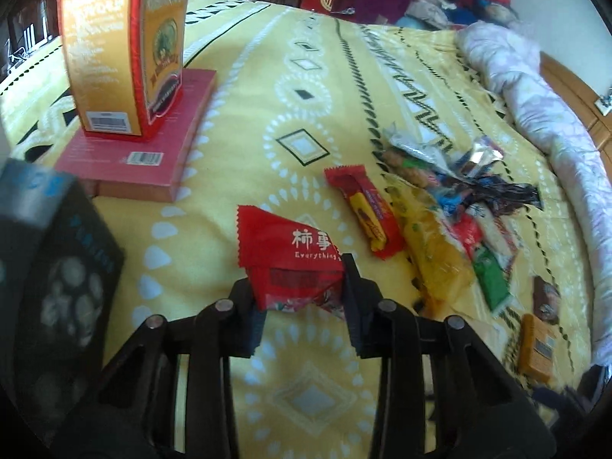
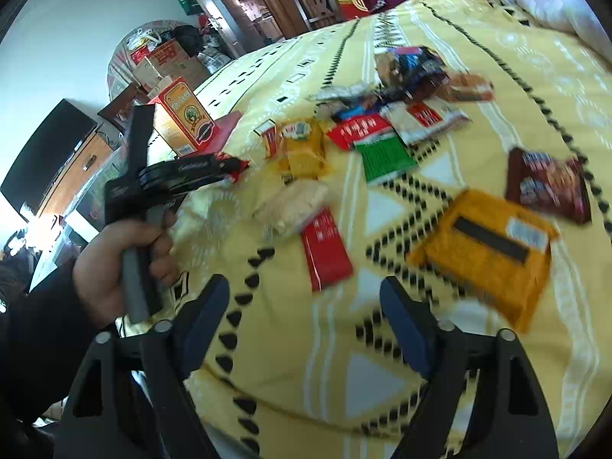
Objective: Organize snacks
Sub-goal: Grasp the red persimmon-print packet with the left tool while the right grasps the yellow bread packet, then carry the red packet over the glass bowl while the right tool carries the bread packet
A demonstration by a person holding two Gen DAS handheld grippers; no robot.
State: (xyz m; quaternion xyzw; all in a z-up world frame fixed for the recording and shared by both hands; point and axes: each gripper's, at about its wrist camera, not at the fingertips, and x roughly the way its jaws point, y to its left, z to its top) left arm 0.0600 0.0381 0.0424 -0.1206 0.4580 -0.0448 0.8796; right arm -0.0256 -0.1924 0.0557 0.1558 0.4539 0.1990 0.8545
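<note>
My left gripper (image 1: 302, 279) is shut on a red snack packet (image 1: 290, 256) with white Chinese print, held just above the yellow bedspread (image 1: 244, 76). A red and yellow bar (image 1: 365, 210) lies just beyond it, beside a heap of mixed snack packets (image 1: 451, 206). My right gripper (image 2: 306, 306) is open and empty above the bedspread (image 2: 497, 57). In front of it lie a red packet (image 2: 325, 248), an orange packet (image 2: 485, 252), a dark red packet (image 2: 547, 187) and a green one (image 2: 386, 157). The left gripper (image 2: 229, 164) shows in the right wrist view, held by a hand.
An orange carton (image 1: 122, 46) stands upright on a flat red box (image 1: 141, 141) at the far left. A dark box (image 1: 53, 267) lies at the near left. A rolled pale quilt (image 1: 543, 114) runs along the right edge. Cardboard boxes (image 2: 168, 61) and furniture stand beyond the bed.
</note>
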